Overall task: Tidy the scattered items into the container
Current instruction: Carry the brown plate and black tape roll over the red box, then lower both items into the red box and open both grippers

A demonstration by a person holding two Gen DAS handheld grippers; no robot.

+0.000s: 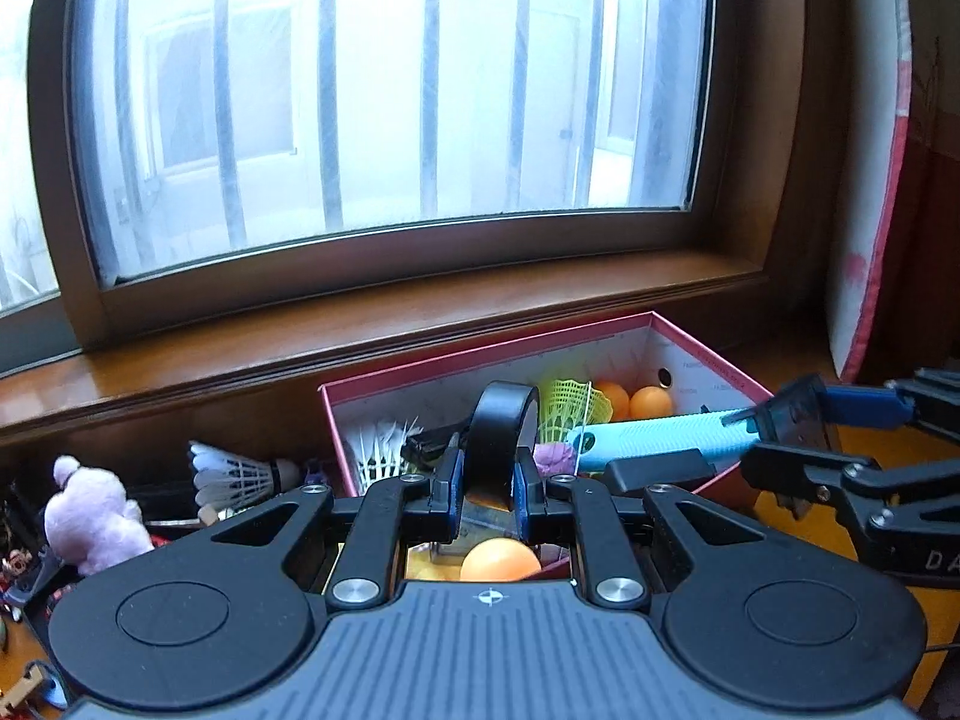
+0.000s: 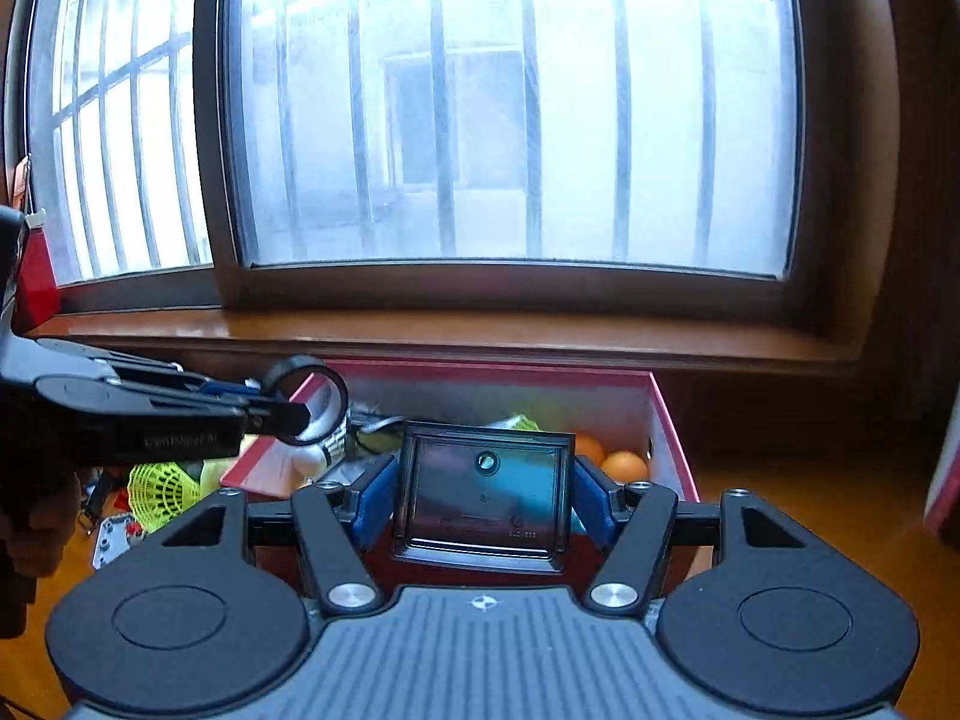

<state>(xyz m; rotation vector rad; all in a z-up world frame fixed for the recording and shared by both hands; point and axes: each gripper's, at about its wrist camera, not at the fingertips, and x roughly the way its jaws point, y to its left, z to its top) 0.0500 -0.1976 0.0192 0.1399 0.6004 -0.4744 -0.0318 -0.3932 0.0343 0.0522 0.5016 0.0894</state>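
orange balls: 3 | white shuttlecocks: 2 | green shuttlecocks: 2 | box: 1

The right gripper is clamping its blue-padded fingers on a dark, translucent rectangular plastic case, holding it up over the near edge of the open pink-rimmed cardboard box. Inside the box, two orange table-tennis balls are sitting in the far right corner, with a white ball lying toward the left. The left gripper is reaching in from the left — gripping a black ring of tape above the box's left wall. A yellow-green plastic shuttlecock is lying on the wooden table, just outside the box — below the barred window.
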